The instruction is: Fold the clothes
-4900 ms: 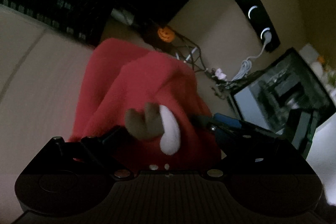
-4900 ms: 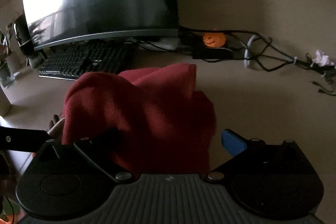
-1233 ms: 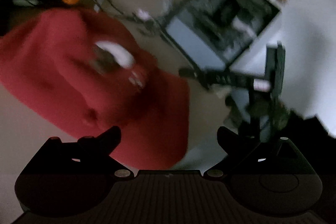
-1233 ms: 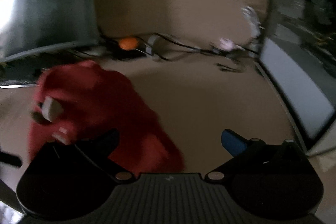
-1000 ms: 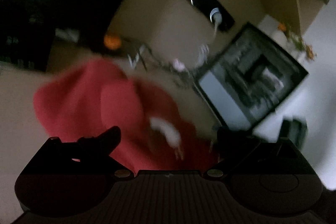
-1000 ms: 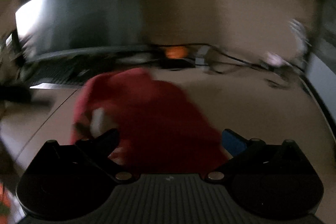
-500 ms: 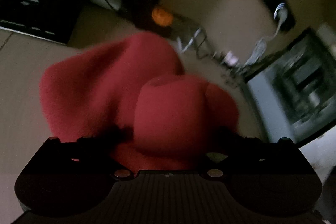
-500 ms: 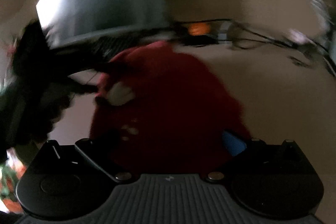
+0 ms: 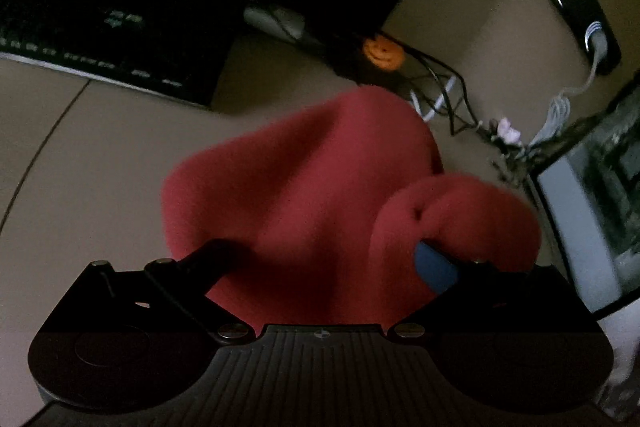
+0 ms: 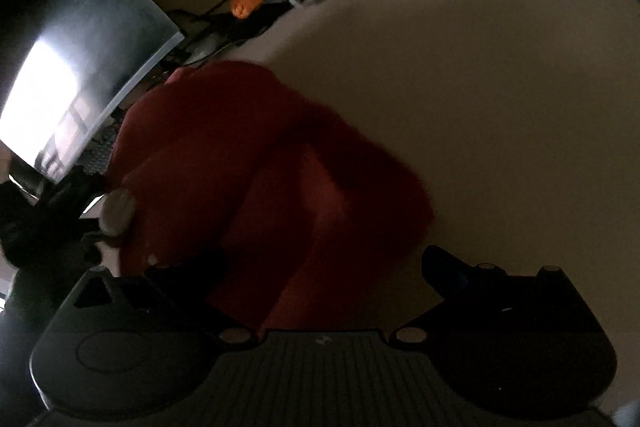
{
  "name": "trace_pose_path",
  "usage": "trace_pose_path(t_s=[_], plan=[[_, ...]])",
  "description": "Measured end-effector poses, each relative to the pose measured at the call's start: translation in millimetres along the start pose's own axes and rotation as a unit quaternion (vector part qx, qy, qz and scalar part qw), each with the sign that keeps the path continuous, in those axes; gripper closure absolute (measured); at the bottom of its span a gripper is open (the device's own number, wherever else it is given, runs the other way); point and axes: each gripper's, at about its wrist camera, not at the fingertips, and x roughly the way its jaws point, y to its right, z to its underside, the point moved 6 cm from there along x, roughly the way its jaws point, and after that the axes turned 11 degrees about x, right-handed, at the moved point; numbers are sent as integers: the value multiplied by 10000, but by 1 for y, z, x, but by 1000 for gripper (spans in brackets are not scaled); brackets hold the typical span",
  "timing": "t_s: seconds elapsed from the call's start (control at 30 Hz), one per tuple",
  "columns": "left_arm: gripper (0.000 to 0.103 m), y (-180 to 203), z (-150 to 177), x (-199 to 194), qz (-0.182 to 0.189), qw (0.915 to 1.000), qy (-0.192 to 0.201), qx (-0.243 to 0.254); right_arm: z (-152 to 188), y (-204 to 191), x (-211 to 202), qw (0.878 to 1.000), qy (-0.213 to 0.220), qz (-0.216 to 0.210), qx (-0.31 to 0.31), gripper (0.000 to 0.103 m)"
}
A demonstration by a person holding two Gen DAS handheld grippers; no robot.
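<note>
— How do the fingers stand?

— The left gripper [image 9: 324, 259] has its fingers spread wide, gripping nothing, with the red fleece garment [image 9: 304, 195] bulging up between them; its blue-tipped finger [image 9: 434, 267] presses against a rounded lobe of cloth. The right gripper [image 10: 320, 263] is likewise spread wide and released, its dark left finger [image 10: 200, 263] over the cloth and the other finger above bare table [image 10: 480, 107].

— What differs from half a second ago?

— The right wrist view has rolled hard; the monitor [image 10: 80, 67] now tilts at its left. The left view is sharper and the lobe has moved to the right.

— Which way does the garment lie?

— It is a bunched heap on the beige table, with its long axis running from the grippers away toward the orange pumpkin figure [image 9: 382, 53] and the cables [image 9: 440, 95].

— Texture?

— Soft, fuzzy, matte fleece in rounded folds. A pale patch [image 10: 118, 211] shows at its left edge. A black keyboard [image 9: 104, 39] lies beyond.
</note>
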Motion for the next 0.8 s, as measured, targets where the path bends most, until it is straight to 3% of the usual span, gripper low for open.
trace_pose_path(t_s=[0.23,0.37,0.53,0.7,0.8], plan=[[2,11,28,-24,489,9984,-54,-276,-32,13,-8,9976,390,401,-398,0],[2,3,35,-52,874,9915,99,-960,-65,-5,-22,9951,484,-163,-844,0],[2,8,60,-65,1256,9751,-154,-1821,-109,-44,2,9792,-147,-1239,-1602,0],[2,37,77,-48,1282,9751,-321,-1779,-134,-62,68,9592,-1418,-1859,-1587,0],[2,51,79,-45,1495,9686,-177,-1977,-141,-73,100,9398,-2085,-2041,-1781,0]])
